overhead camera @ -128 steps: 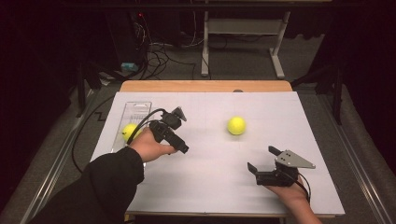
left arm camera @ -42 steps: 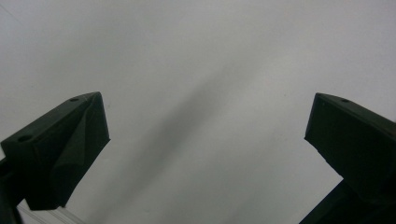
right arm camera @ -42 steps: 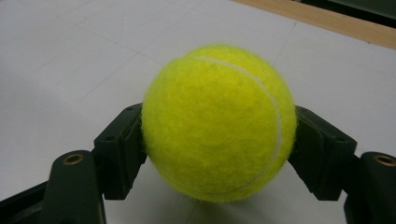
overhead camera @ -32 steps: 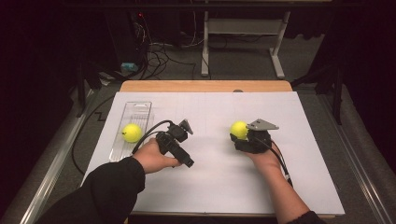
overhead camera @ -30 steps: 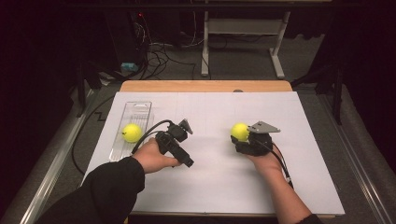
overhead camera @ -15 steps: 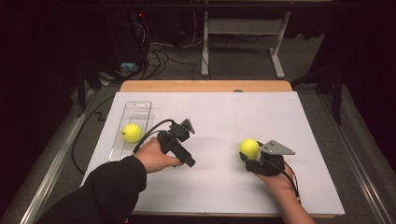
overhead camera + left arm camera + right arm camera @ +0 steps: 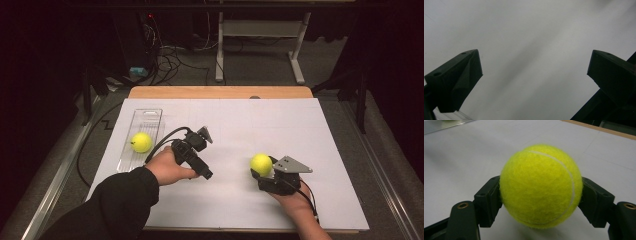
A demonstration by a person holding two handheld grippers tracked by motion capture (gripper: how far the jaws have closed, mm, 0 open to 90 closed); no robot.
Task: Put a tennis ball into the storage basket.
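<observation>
Right gripper (image 7: pixel 261 172) clamps a tennis ball (image 7: pixel 261 164) at the desk's (image 7: pixel 300 125) near right. Left gripper (image 7: pixel 534 72) wide open, empty. Second tennis ball (image 7: pixel 141 142) sits in clear tray (image 7: pixel 150 116).

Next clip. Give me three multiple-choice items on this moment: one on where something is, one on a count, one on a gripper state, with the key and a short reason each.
1. Where does the tennis ball outside any gripper lie?
A. in the clear tray at the table's left
B. on the wooden strip at the far edge
C. on the floor

2. How many tennis balls are in the high view?
A. one
B. two
C. three

3. What state is the left gripper in?
A. shut on a ball
B. shut on nothing
C. open with nothing between its jaws

Key: 1 A, the free tennis ball sits in the clear tray. 2 B, that one plus the held tennis ball clamped in the right gripper. 3 C, the left gripper shows its jaws wide apart over bare white table.
</observation>
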